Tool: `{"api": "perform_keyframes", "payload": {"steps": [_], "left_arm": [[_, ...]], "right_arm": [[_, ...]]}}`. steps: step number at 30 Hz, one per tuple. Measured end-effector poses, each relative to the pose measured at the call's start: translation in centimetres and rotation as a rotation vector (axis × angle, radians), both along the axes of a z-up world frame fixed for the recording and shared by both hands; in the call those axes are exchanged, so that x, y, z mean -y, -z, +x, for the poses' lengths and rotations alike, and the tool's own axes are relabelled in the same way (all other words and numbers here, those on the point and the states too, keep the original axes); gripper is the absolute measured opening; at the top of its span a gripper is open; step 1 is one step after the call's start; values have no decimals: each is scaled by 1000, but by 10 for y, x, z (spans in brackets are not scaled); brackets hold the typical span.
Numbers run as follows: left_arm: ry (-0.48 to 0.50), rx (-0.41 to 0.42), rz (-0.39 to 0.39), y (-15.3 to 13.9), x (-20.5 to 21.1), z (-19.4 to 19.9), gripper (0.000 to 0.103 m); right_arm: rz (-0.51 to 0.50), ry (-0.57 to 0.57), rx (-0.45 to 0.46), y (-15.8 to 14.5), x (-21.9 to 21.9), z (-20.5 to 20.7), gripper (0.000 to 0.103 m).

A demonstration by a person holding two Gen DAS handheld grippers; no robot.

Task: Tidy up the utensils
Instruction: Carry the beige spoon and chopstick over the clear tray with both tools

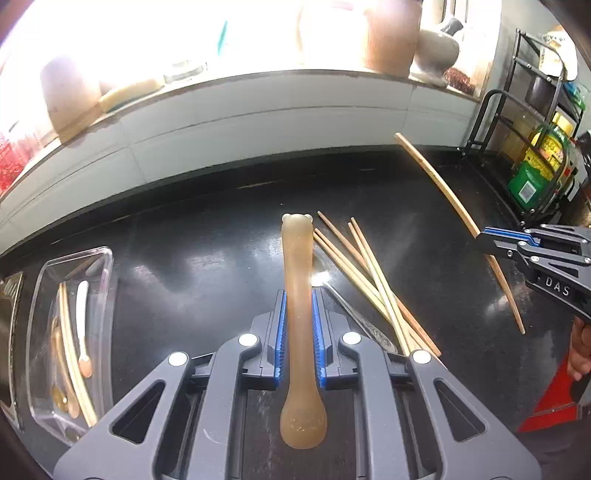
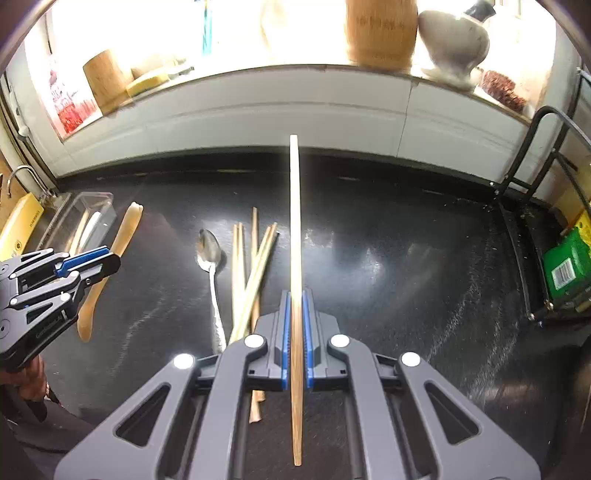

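My left gripper point(image 1: 299, 299) is shut on a translucent amber spoon point(image 1: 297, 266) with a bear-shaped handle end, held above the black counter point(image 1: 184, 266). It also shows in the right wrist view point(image 2: 127, 229). My right gripper point(image 2: 295, 299) is shut on a long wooden chopstick point(image 2: 294, 221), also visible in the left wrist view point(image 1: 436, 177). Several loose chopsticks point(image 1: 369, 273) and a metal spoon point(image 2: 210, 254) lie on the counter between the grippers. A clear plastic tray point(image 1: 107, 258) at the left holds chopsticks and small spoons.
A white tiled wall and a sill with wooden jars point(image 2: 380, 33) and a ceramic pot point(image 2: 454, 40) run along the back. A black wire rack point(image 1: 517, 122) with green packages point(image 2: 565, 266) stands at the right. A faucet point(image 2: 22, 173) is at far left.
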State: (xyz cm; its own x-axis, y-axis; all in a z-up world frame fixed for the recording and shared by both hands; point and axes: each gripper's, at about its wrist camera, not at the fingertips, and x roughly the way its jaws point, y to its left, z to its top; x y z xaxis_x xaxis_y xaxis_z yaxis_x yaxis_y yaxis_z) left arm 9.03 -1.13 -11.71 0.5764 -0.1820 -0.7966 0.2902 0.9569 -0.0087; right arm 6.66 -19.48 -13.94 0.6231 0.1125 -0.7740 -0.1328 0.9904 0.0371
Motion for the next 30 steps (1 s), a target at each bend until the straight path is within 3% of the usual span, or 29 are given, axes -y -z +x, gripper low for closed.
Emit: {"api": "perform_keyframes", "payload": {"steps": [8, 19, 30], "left_arm": [[-21, 15, -2, -20, -18, -20, 13], [-37, 23, 1, -28, -38, -33, 13], [-158, 26, 0, -35, -102, -43, 13]], "right_arm": [[20, -2, 50, -31, -15, -32, 7], [13, -26, 61, -39, -38, -44, 7], [7, -147, 63, -41, -109, -35, 7]]}}
